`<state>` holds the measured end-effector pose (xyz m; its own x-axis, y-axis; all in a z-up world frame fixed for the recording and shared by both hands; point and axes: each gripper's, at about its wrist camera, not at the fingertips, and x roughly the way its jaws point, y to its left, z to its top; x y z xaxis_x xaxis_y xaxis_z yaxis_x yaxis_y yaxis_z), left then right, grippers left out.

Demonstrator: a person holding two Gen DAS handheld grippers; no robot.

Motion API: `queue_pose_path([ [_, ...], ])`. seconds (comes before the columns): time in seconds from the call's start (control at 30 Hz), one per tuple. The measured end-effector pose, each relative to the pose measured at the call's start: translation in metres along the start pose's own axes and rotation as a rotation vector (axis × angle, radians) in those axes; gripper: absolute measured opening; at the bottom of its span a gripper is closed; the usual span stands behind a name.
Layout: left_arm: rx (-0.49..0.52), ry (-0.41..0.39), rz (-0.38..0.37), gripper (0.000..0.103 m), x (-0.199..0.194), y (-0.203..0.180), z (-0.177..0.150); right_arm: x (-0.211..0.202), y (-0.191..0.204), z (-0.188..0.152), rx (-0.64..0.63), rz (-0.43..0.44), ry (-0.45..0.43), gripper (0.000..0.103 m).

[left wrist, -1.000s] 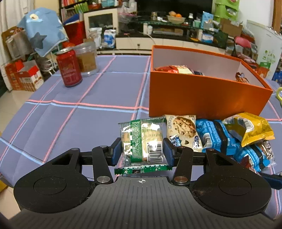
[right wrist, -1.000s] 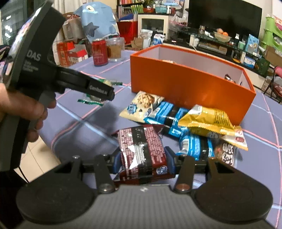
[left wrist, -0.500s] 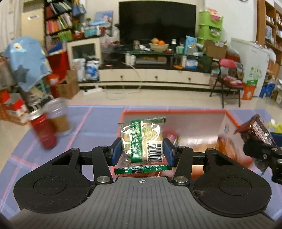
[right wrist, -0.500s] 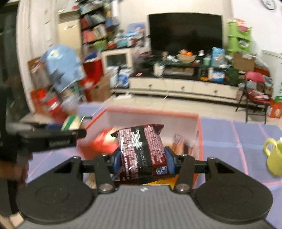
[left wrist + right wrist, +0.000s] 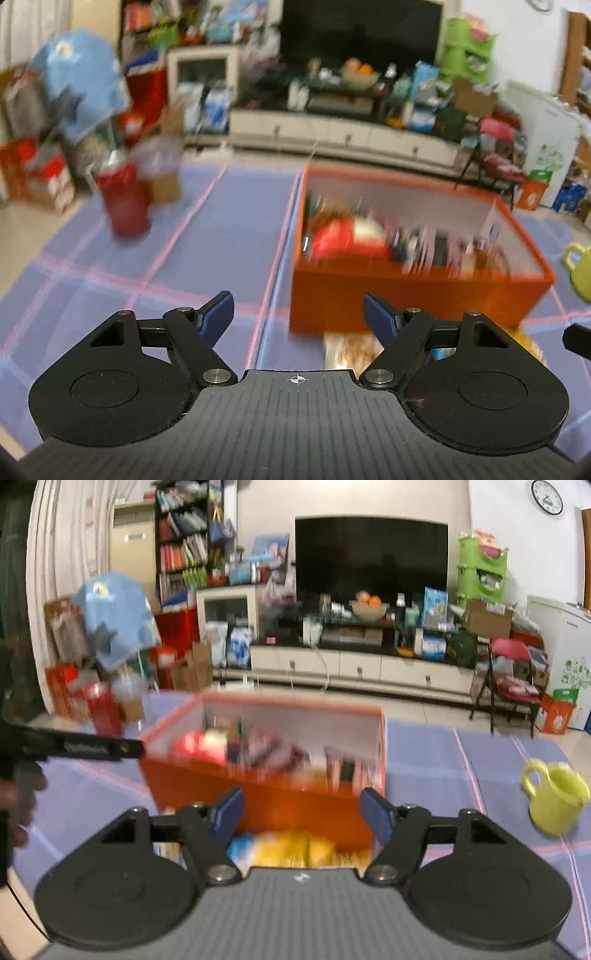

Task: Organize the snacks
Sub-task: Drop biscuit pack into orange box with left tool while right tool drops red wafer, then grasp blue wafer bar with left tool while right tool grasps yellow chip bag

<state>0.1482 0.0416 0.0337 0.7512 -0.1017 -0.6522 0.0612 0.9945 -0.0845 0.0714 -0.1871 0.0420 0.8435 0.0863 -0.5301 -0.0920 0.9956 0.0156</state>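
Note:
An orange box (image 5: pixel 406 288) stands on the blue checked tablecloth, and blurred snack packets (image 5: pixel 354 236) lie inside it. My left gripper (image 5: pixel 298 314) hangs before the box's near left corner, its jaws opening with nothing between them. A cookie packet (image 5: pixel 347 347) lies on the cloth below it. In the right wrist view the same orange box (image 5: pixel 258 794) holds several packets (image 5: pixel 266 749). My right gripper (image 5: pixel 301 810) is in front of its near wall, jaws opening and empty. Yellow and blue packets (image 5: pixel 288 847) lie on the cloth under it. The left gripper's finger (image 5: pixel 85 747) reaches in from the left.
A red can (image 5: pixel 123 201) and a clear jar (image 5: pixel 160 170) stand at the table's far left. A yellow-green mug (image 5: pixel 554 797) sits to the right of the box. A person's hand (image 5: pixel 14 801) shows at the left edge. Beyond the table are a TV cabinet and a red chair.
Both grippers let go: the green-striped packet has left my left jaws and the dark red packet my right jaws. Both views have drawn back and now look down into the box.

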Motion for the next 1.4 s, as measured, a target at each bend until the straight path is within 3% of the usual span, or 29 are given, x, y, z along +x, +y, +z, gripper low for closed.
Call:
queue_pose_path([
  [0.23,0.038,0.078,-0.073,0.058,0.016,-0.023,-0.029,0.017,0.015,-0.027,-0.038,-0.023,0.055,0.077],
  [0.47,0.075,0.077,-0.052,0.06,0.02,-0.033,-0.033,0.058,0.02,-0.021,0.026,-0.004,0.12,0.079],
  [0.67,0.076,0.102,-0.062,0.06,0.031,-0.042,-0.031,0.092,0.021,-0.026,0.064,0.014,0.262,0.079],
  [0.83,0.093,0.115,-0.062,0.06,0.036,-0.055,-0.033,0.095,0.022,-0.029,0.024,-0.025,0.275,0.073],
  [1.13,0.114,0.13,-0.09,0.063,0.038,-0.065,-0.038,0.1,0.006,-0.031,0.069,-0.031,0.298,0.073],
  [1.27,0.102,0.148,-0.12,0.061,0.041,-0.072,-0.038,0.099,0.0,-0.029,0.085,-0.022,0.313,0.064],
  [1.4,0.104,0.149,-0.157,0.057,0.041,-0.079,-0.036,0.092,-0.008,-0.03,0.062,-0.047,0.313,0.062],
])
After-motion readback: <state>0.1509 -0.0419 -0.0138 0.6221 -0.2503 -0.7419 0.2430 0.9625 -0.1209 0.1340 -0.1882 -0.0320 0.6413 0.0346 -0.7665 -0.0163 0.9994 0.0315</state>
